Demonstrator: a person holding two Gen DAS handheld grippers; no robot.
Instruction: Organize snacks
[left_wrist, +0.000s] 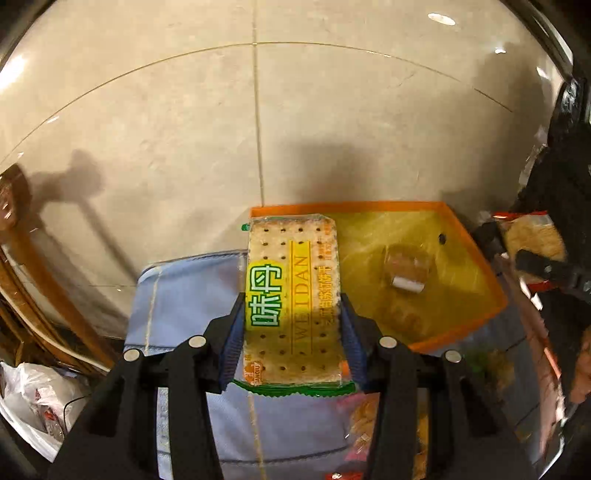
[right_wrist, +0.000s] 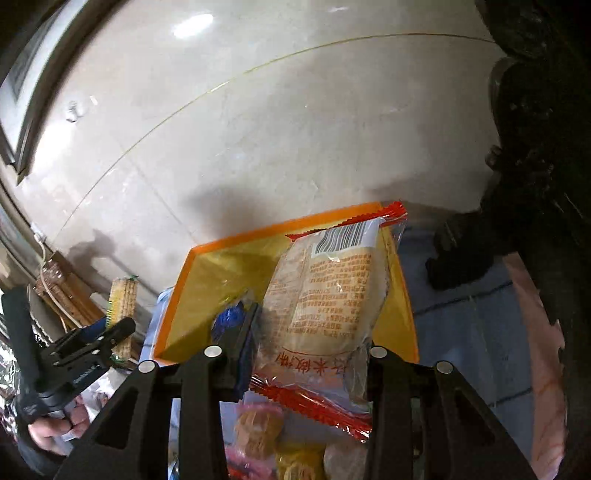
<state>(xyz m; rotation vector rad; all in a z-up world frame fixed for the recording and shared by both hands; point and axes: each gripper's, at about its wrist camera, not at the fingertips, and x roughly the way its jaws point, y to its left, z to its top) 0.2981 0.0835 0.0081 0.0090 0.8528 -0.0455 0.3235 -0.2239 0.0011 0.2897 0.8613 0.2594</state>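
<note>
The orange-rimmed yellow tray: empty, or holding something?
Holding something: a small clear-wrapped snack lies inside the orange-rimmed yellow tray.

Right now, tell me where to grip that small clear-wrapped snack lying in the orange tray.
Grip the small clear-wrapped snack across its short width, coming from above. It lies flat and alone on the floor of the orange tray, apart from the walls, so its sides are free; the white end label looks too narrow to pinch.

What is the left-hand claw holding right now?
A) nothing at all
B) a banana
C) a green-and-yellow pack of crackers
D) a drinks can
C: the left gripper is clamped on both sides of a cracker pack with holes in the biscuit and a green-yellow label, held above the orange tray.
</note>
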